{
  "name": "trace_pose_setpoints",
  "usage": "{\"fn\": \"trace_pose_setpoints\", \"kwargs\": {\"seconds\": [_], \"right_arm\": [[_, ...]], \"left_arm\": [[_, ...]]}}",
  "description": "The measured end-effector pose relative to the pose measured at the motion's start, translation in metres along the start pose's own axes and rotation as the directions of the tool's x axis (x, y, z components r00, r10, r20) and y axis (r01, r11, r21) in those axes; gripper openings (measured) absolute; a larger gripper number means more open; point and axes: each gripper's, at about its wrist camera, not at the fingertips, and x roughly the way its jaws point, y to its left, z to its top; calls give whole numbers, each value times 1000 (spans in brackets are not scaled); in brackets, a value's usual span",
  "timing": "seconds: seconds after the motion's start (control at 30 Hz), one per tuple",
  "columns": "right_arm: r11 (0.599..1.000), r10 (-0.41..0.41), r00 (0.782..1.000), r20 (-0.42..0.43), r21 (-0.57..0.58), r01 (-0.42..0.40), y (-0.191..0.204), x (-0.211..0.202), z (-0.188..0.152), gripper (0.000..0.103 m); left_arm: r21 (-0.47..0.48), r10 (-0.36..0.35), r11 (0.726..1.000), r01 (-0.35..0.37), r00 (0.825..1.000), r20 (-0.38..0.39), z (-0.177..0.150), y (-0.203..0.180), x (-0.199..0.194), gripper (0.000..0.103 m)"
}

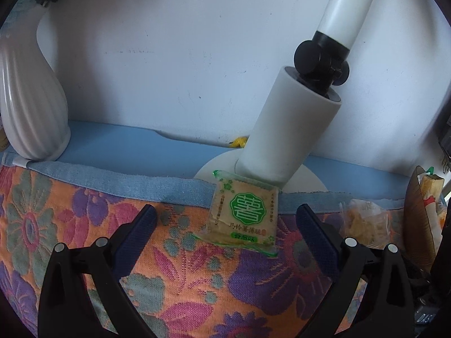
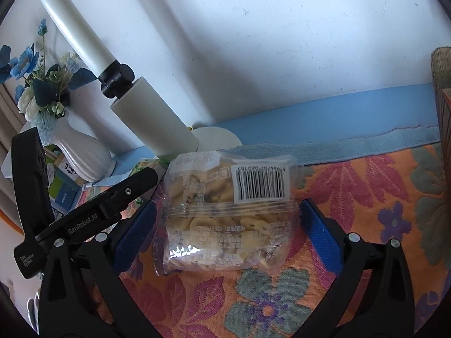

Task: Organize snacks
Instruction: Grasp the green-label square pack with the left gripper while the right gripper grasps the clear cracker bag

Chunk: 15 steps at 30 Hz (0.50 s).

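Left wrist view, left to right. A white ribbed vase point(image 1: 31, 107) stands at the far left on a blue mat point(image 1: 118, 143), against the white wall point(image 1: 169, 56). The floral cloth point(image 1: 70, 225) covers the surface in front of the mat. The left gripper point(image 1: 225, 225) hovers over this cloth with its jaws spread wide and nothing between the pads. Just beyond the jaws, a green-labelled potato crisp packet point(image 1: 243, 211) rests tilted, its top edge leaning against the base of a white lamp stand point(image 1: 284, 129). Right of the packet, a clear snack bag point(image 1: 363, 222) lies on the cloth. At the far right edge, a woven basket point(image 1: 417, 219) holds further wrapped snacks.

Right wrist view, left to right. The vase point(image 2: 81, 152) carries blue and white artificial flowers point(image 2: 36, 79). The body of the left gripper point(image 2: 84, 214) crosses the left foreground. The lamp stand point(image 2: 157, 124) leans behind it. The right gripper point(image 2: 228, 222) is spread wide, with one pad on either side of the clear snack bag point(image 2: 225, 214); neither pad touches the bag. The bag lies on the floral cloth point(image 2: 366, 186) with its barcode label facing up. The basket point(image 2: 442, 112) wall appears at the right edge.
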Motion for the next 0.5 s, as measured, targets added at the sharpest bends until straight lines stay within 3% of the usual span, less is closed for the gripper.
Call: {"fn": "trace_pose_setpoints", "kwargs": {"seconds": [0.5], "right_arm": [[999, 32, 999, 13, 20, -33, -6, -1, -2, 100]], "left_arm": [[-13, -9, 1000, 9, 1000, 1, -12, 14, 6, 98]]}}
